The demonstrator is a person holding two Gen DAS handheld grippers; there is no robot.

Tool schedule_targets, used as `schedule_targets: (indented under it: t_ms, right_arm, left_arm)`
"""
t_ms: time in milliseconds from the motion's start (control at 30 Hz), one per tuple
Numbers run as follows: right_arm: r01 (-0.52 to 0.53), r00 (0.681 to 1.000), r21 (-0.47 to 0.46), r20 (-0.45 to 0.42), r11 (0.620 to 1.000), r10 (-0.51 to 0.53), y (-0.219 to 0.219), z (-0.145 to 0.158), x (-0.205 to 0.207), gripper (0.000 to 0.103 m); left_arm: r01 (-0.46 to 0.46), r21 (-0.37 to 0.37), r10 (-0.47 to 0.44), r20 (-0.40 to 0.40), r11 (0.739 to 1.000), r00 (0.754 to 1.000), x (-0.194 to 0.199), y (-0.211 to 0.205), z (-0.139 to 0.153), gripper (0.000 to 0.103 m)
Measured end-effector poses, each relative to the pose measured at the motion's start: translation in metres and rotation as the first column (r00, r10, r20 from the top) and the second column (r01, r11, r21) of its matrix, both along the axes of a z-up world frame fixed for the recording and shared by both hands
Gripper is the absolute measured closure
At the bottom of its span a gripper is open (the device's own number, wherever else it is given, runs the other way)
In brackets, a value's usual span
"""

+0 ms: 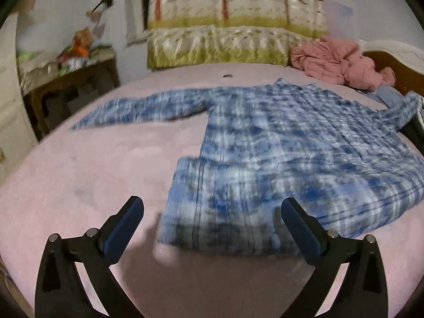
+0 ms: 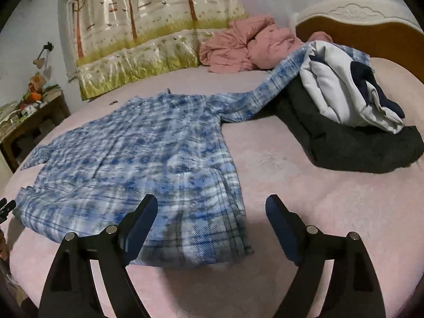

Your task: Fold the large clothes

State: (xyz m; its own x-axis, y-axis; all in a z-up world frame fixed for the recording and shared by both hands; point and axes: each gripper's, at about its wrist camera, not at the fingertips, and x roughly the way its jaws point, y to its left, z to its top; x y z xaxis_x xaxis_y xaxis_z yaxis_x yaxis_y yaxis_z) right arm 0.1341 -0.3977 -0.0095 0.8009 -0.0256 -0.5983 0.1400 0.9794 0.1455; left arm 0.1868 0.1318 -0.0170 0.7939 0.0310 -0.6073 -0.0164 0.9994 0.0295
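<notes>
The blue-and-white plaid long-sleeved shirt [image 2: 137, 153] lies spread flat on the pink bed [image 2: 304, 198], apparently ready for folding, while the left gripper [image 1: 212, 212] and right gripper [image 2: 212, 212] hover at its hem, jaws wide and empty.

Home bedroom: big bed [image 2: 304, 185] w/ pink sheet & carved headboard [image 2: 355, 16], printed quilt [image 2: 148, 34] propped vs wall, crumpled pink blanket [image 2: 243, 45], clothes pile [image 2: 344, 111], blue plaid shirt [image 2: 137, 159] spread flat, cluttered wooden side table [image 1: 71, 84]

A blue plaid shirt [image 2: 137, 153] lies spread on the pink bed [image 2: 304, 190]; the right gripper [image 2: 212, 212] hovers with jaws apart over its hem, gripping nothing.
</notes>
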Motion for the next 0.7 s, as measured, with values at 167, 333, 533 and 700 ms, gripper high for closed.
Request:
schedule_targets:
  t_ms: [167,333,533,700]
  right_arm:
    - [0.000,0.995,-0.048,-0.101,0.999,-0.005,0.006,-0.029,0.014,0.047]
    - [0.085,0.996,-0.079,-0.035,0.993,-0.088,0.000,-0.025,-0.005,0.093]
    - [0.093,0.992,-0.130,-0.068,0.987,-0.103,0.003,-0.036,-0.003,0.093]
    - [0.103,0.994,-0.190,-0.021,0.976,-0.109,0.011,-0.028,-0.018,0.076]
  left_arm:
    - [-0.038,-0.100,0.031,-0.075,0.994,0.997,0.007,0.017,-0.016,0.000]
    - [-0.057,-0.112,0.047,-0.084,0.992,0.995,0.006,0.018,-0.020,0.000]
    - [-0.037,-0.068,0.032,-0.082,0.997,0.996,0.004,0.010,-0.023,0.000]
    - [0.031,0.045,-0.031,-0.012,0.998,0.999,-0.009,-0.014,-0.017,0.000]
